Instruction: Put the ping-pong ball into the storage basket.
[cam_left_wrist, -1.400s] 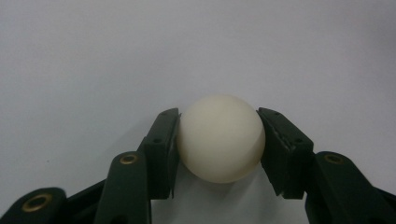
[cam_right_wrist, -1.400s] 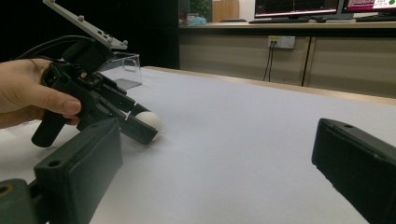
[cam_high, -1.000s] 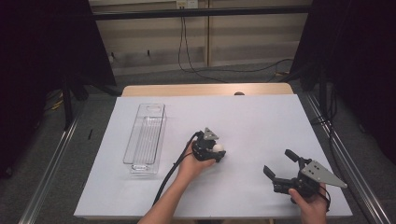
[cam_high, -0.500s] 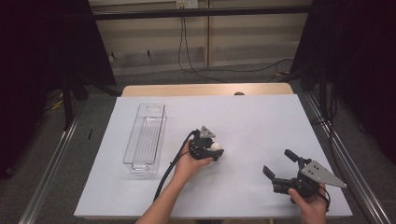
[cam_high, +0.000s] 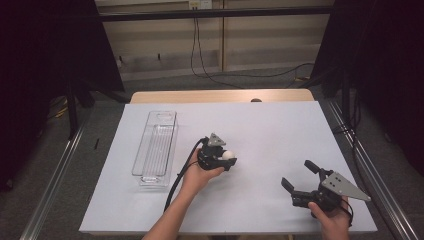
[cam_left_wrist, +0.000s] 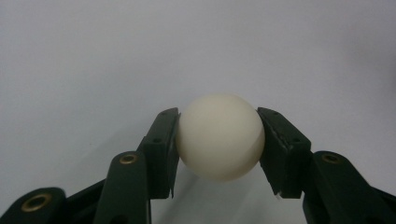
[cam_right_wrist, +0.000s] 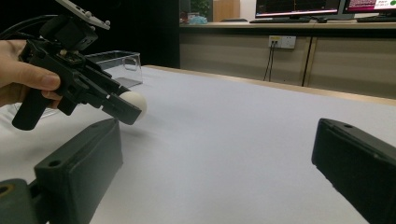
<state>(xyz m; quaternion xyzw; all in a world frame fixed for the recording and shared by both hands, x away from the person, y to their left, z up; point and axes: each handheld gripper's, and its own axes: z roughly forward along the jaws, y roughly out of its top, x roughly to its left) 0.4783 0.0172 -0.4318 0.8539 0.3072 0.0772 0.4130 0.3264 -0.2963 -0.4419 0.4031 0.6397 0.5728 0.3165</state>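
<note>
A white ball (cam_left_wrist: 220, 136) sits clamped between the two black pads of my left gripper (cam_high: 226, 160), near the middle of the white table. In the high view the same ball (cam_high: 228, 155) pokes out at the gripper's right end, just above the tabletop. From the right gripper view the ball (cam_right_wrist: 136, 102) and the left gripper (cam_right_wrist: 126, 109) holding it appear at the left, held by a hand. My right gripper (cam_high: 299, 175) rests at the table's front right, jaws wide apart with nothing between them.
A long clear plastic bin (cam_high: 156, 146) lies on the left part of the white table (cam_high: 280, 130), to the left of my left hand. A wooden strip (cam_high: 220, 96) runs along the far edge. Metal rails flank both sides.
The left gripper has shifted slightly and turned, so the white ball now shows at its right end. The right gripper has stayed put.
</note>
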